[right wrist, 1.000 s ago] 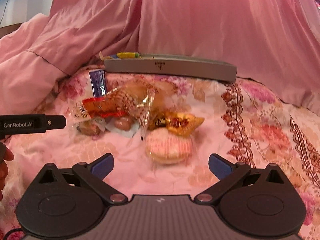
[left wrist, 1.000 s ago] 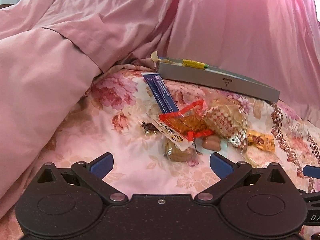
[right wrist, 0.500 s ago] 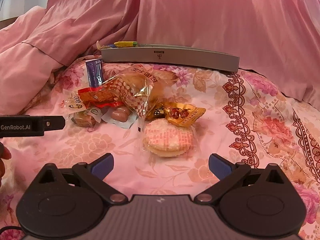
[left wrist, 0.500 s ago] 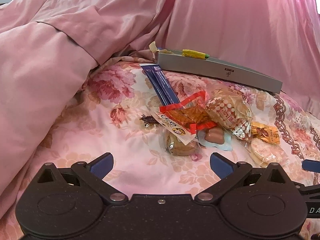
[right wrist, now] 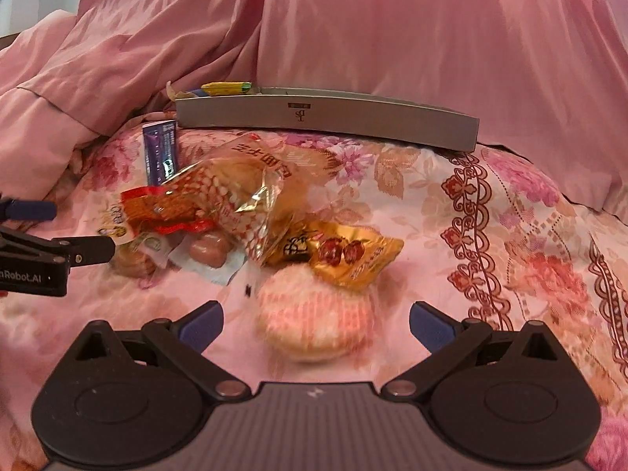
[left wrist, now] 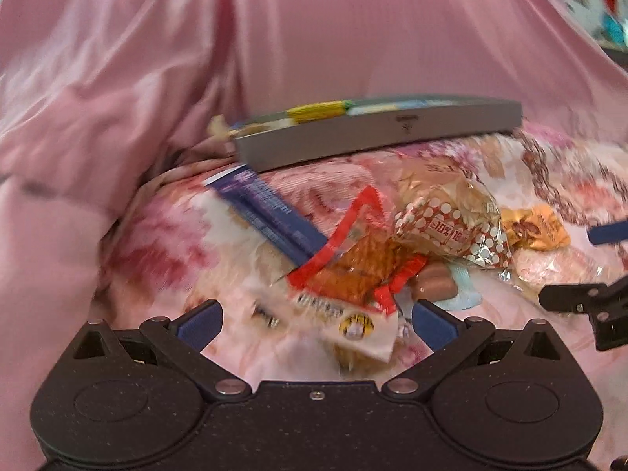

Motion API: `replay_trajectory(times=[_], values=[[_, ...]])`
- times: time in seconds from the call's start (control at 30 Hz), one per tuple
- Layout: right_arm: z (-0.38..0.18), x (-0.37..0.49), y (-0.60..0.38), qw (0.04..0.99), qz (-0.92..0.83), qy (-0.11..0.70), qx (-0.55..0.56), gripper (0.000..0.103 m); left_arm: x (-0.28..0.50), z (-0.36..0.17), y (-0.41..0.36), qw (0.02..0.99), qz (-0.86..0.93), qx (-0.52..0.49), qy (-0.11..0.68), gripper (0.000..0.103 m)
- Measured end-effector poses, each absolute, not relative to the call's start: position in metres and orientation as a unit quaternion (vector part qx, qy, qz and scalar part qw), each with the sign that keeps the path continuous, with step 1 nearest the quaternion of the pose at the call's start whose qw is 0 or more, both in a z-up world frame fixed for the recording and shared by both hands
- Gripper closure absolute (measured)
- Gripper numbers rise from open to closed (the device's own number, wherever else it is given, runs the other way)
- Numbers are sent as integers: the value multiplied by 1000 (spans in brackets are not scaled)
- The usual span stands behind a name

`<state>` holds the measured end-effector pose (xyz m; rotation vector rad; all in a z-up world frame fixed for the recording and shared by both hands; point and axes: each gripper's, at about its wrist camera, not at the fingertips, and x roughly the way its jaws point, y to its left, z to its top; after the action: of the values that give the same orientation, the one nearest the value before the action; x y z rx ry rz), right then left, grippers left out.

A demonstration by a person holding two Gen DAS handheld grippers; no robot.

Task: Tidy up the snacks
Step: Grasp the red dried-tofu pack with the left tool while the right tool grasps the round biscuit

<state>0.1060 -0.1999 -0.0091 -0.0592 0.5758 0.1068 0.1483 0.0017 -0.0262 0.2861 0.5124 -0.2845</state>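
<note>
Floral pink bedspread (right wrist: 451,212) carries heaped snacks mid-frame; both claws, left claw (left wrist: 316,318) and right claw (right wrist: 314,320), gape wide (apparently approaching), right framing the round wrapped rice cracker (right wrist: 314,314).

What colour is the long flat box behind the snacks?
Grey; the box shows best in the right wrist view.

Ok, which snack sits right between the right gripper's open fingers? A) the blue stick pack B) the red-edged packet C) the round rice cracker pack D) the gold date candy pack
C: the right gripper is open around the round rice cracker pack.
</note>
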Motion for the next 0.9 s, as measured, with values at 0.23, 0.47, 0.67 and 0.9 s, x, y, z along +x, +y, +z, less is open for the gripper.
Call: replay_trajectory(times=[0.23,0.47,0.67,0.9], values=[[-15,128,-205,951,67,301,-17,0,189,-28,-18,916,-190,218,279,1],[-21,141,-204,944,82,320,4,0,203,-30,-28,887,-212,250,325,9],[-21,137,-203,944,94,315,10,4,200,-25,-22,889,-218,216,340,27],[-22,128,-204,945,98,313,18,21,183,-21,-21,894,-204,186,354,39]])
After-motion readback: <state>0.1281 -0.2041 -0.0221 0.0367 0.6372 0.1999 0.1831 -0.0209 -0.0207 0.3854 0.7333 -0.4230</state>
